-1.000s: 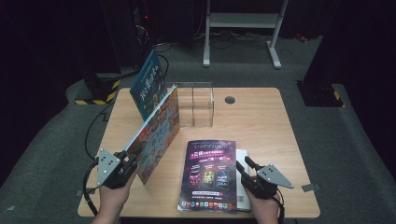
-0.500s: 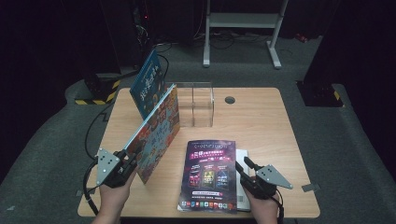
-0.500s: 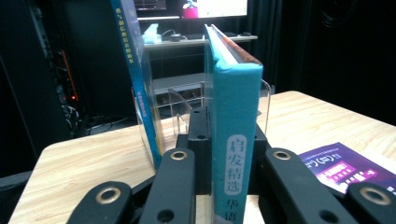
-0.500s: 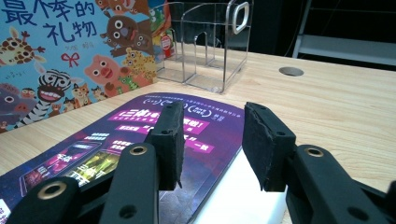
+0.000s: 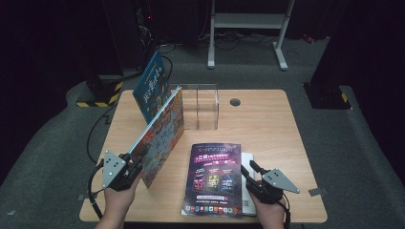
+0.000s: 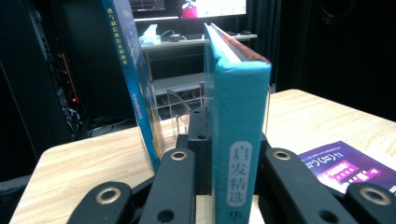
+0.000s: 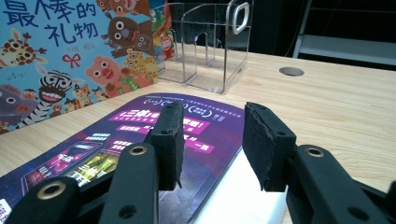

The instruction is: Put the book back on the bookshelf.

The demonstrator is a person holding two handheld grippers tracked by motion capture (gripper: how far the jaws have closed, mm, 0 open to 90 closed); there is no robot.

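The left gripper (image 5: pixel 128 168) is clamped on the spine end of a picture book (image 5: pixel 160 136), its two black jaws pressing the teal spine from either side, as the left gripper view shows. The book (image 6: pixel 238 140) stands on its lower edge, leaning a little, and runs away from the jaws toward the far side of the table (image 5: pixel 267 129); its cover is crowded with cartoon animals, and white characters run down the spine. Just beyond it and to the gripper's left leans a second blue book (image 5: pixel 152 86), and ahead, beside the held book's far end, stands a clear acrylic holder (image 5: pixel 200 107).

The left hand (image 5: pixel 117 200) comes in low from the near edge, gripper pointing forward and level.

The right gripper (image 5: pixel 253 174) hovers with jaws parted and nothing between the pads, over the right edge of a purple magazine (image 5: pixel 213 179) lying flat on a white booklet (image 7: pixel 238 196). The right hand (image 5: pixel 270 212) also holds its gripper low, pointing forward.
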